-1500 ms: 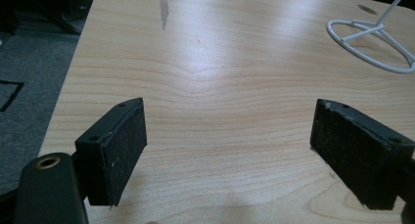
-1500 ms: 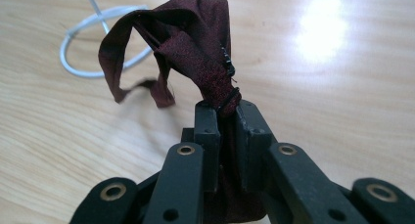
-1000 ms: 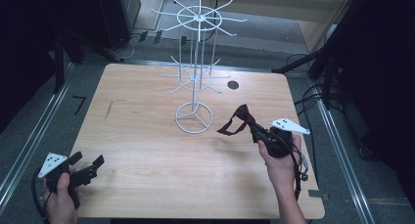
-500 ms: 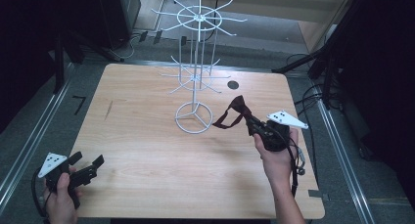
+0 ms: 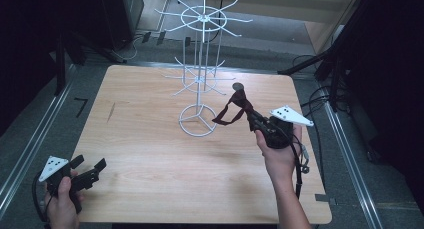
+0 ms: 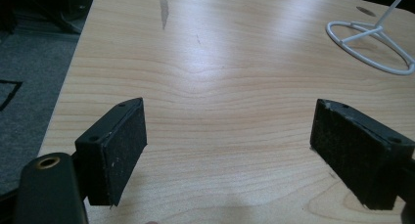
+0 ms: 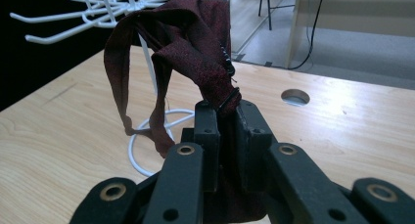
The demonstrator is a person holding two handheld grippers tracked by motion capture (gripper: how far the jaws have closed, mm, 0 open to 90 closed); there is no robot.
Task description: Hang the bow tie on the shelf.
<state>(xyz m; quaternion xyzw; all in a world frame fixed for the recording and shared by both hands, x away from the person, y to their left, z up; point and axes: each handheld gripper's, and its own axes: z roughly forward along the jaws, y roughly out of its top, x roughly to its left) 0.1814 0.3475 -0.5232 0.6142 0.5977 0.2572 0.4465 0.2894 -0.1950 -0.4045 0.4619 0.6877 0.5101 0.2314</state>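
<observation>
A dark red cloth strap [image 5: 234, 108] [image 7: 195, 43] hangs in a loop above the table, pinched at one end by my right gripper [image 5: 251, 117] [image 7: 226, 106], which is shut on it just right of the white wire rack's ring base [image 5: 198, 120]. The white wire rack [image 5: 202, 49] stands at the middle back of the table, its hook arms [image 7: 88, 11] spreading behind the strap. My left gripper [image 5: 90, 166] [image 6: 227, 150] is held low at the table's front left corner, open, with bare wood between its pads [image 6: 125, 145].
The wooden table [image 5: 145, 154] has a round cable hole [image 5: 238, 86] [image 7: 295, 96] behind the right gripper. Metal rails run along both sides of the table, and cables lie on the floor to the right. The rack's ring base [image 6: 372, 45] lies far ahead of the left gripper.
My right gripper has lifted the strap and carried it back, away from the front edge, beside the rack. The left gripper has stayed in place.
</observation>
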